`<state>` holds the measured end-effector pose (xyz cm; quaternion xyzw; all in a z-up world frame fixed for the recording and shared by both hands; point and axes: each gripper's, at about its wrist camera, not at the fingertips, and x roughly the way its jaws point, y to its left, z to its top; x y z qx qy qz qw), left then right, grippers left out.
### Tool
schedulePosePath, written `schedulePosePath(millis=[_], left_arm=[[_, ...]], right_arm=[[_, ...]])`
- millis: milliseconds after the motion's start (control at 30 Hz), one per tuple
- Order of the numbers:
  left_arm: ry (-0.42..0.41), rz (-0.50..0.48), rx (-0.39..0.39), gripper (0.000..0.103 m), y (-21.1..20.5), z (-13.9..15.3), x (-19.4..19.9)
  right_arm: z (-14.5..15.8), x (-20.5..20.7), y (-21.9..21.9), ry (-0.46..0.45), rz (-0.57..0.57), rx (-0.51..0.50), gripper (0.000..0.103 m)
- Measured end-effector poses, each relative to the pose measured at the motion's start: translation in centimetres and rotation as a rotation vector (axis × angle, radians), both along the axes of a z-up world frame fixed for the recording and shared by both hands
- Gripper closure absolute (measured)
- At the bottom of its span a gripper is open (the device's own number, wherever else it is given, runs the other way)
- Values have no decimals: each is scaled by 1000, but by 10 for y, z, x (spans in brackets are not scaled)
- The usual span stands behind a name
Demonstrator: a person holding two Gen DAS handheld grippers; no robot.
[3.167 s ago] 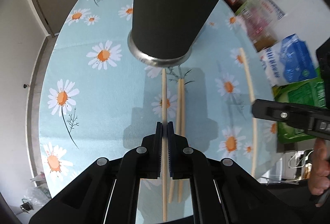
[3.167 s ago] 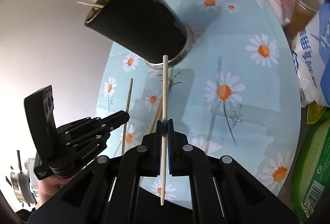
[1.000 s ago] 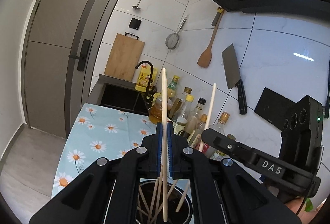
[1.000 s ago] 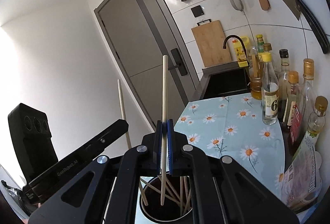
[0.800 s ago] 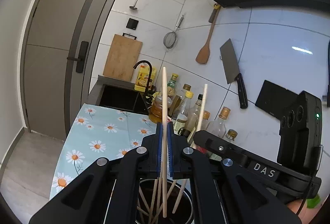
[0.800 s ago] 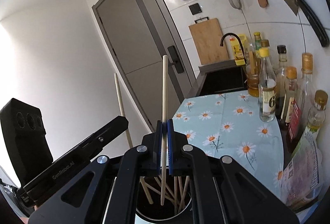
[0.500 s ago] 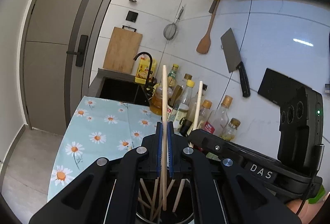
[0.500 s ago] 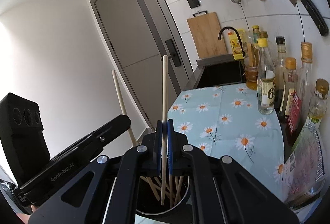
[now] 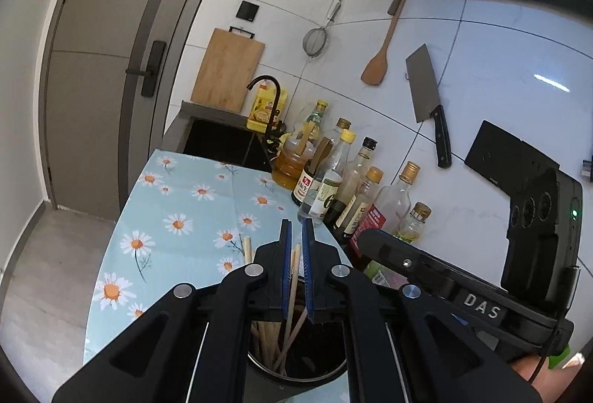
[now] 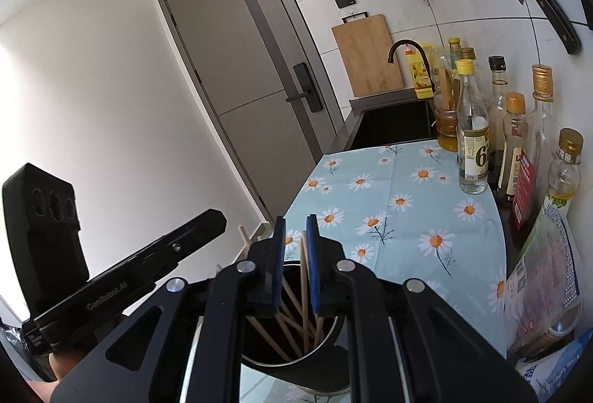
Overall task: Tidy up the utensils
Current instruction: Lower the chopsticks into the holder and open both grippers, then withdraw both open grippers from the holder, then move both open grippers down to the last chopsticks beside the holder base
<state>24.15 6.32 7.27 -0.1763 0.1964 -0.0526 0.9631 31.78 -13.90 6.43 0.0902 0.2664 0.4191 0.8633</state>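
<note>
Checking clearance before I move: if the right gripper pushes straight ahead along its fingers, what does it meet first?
Nothing close, it seems. The open right gripper points over the chopstick holder, along the daisy tablecloth. The bottles stand off to the right; depth is uncertain.

Both of your hand-held grippers crowded over the dark holder [image 10: 296,362], the left hand-held gripper [image 9: 296,277] and right hand-held gripper [image 10: 295,266] close side by side, jaws parted. Chopsticks [image 10: 304,288] leaned criss-cross inside, filling much of the mouth and poking up between the pads. To your right, a row of bottles [image 10: 472,128] lined the wall edge, with packets [image 10: 545,273] just beside the holder. The daisy-print tabletop [image 10: 404,180] ahead lay bare up to the sink [image 10: 393,125], and its left edge dropped off toward the door [image 10: 237,80].
</note>
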Motion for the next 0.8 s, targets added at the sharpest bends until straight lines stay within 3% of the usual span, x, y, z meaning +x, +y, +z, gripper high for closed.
schedulePosePath(millis=[133,233,800], left_arm=[[-11,-10,9,95,-2,6,-4],[-11,-29,-13,80,-3,9,-7],[-8,-77,29,80,-11,23,-53]], right_arm=[[3,-4,-3,-3,3,-1,87],[5,-6,-6,10,-3,11,79],[13,-38,-48,68,-48,44,78]])
